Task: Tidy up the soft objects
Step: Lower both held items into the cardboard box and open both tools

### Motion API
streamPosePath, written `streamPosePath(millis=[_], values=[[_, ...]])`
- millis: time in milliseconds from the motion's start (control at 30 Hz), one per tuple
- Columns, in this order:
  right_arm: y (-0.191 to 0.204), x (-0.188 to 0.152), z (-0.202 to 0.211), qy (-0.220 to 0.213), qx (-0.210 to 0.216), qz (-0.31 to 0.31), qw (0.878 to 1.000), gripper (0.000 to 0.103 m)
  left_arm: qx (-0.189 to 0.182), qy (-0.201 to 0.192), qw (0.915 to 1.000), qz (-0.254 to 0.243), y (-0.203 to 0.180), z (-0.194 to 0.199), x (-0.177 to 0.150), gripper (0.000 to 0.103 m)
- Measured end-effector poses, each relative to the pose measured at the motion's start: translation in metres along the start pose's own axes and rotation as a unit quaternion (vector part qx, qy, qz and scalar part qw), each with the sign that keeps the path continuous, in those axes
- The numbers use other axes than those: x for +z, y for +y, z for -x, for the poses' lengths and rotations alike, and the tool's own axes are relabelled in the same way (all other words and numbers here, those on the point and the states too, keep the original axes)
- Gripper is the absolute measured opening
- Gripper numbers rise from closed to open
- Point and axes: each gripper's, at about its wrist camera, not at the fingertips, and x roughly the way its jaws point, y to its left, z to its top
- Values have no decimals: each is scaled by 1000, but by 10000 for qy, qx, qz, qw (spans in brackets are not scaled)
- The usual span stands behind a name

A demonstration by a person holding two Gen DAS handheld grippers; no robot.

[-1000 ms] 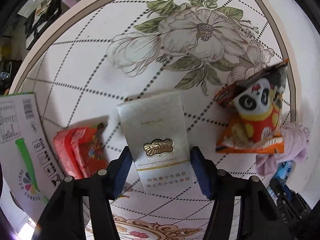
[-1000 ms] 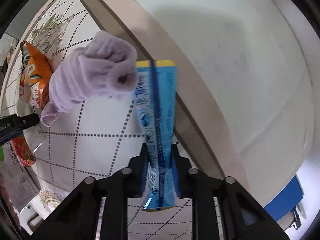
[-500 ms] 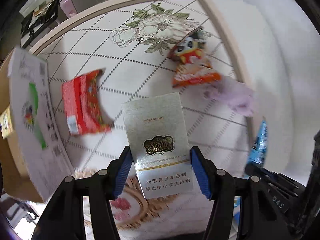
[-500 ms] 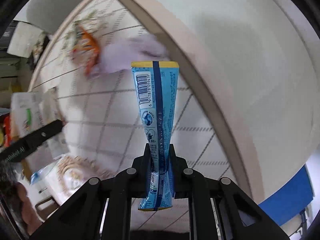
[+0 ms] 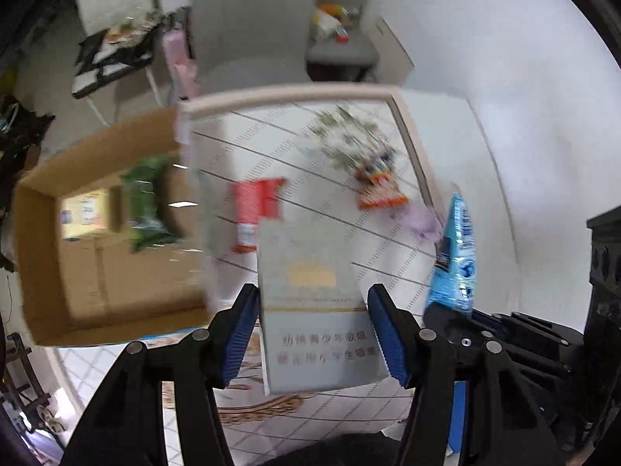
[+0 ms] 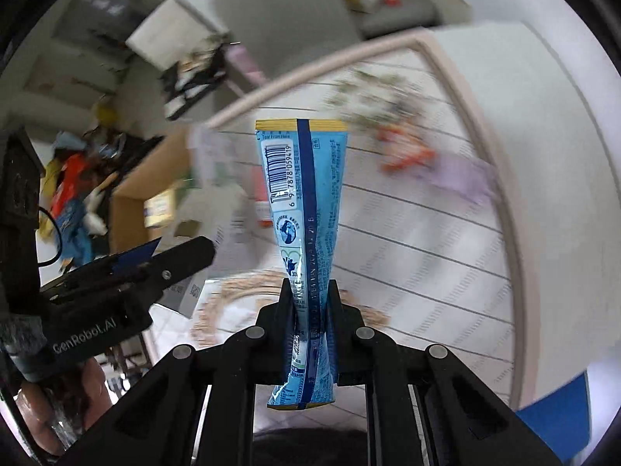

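1. Here, the left gripper (image 5: 312,320) has its blue pads (image 5: 242,334) on either side of a pale silver cigarette pack (image 5: 310,310); its jaws are closing, and the pack stands between them, its printed face toward the camera.
2. The right gripper (image 6: 310,303) is pressed together on a blue snack packet (image 6: 304,202), pinching it near its lower end so the packet flares out above, with the barcode at about 11 o'clock on its face.
3. In the left wrist view that same packet shows at 3 o'clock, sticking up from the other black tool.
4. Below both grippers lies a white mat (image 5: 322,209) with dotted diagonal lines and a flower print; it is blurred.
5. On the mat, a red packet (image 5: 254,209) lies at 12 o'clock from the cigarette pack.
6. An orange snack bag (image 5: 378,188) lies at 1 o'clock, and a lilac cloth (image 5: 421,219) is just beside it toward 4 o'clock.
7. An open cardboard box (image 5: 97,272) sits at 9 o'clock in the left wrist view, with a green packet (image 5: 145,204) inside near its far wall.
8. At 8 o'clock in the right wrist view, a hand (image 6: 50,407) holds the left tool.
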Motion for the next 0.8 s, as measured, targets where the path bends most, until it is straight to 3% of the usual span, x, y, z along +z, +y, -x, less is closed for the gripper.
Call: streamPosePath(millis=[67, 267, 433, 567, 800], values=[[40, 8, -12, 57, 61, 206, 9998, 15, 60, -107, 9998, 132, 32, 18, 1, 35], [143, 37, -76, 315, -102, 702, 9970, 15, 520, -212, 9956, 755, 144, 26, 6, 35], [185, 65, -129, 544, -465, 777, 9944, 15, 698, 207, 9887, 1312, 235, -8, 8, 35], [202, 86, -164, 763, -752, 853, 9906, 15, 678, 465, 9856, 1475, 270, -33, 11, 35], [212, 107, -204, 946, -1389, 979, 9809, 15, 641, 623, 9868, 1353, 276, -52, 25, 35]])
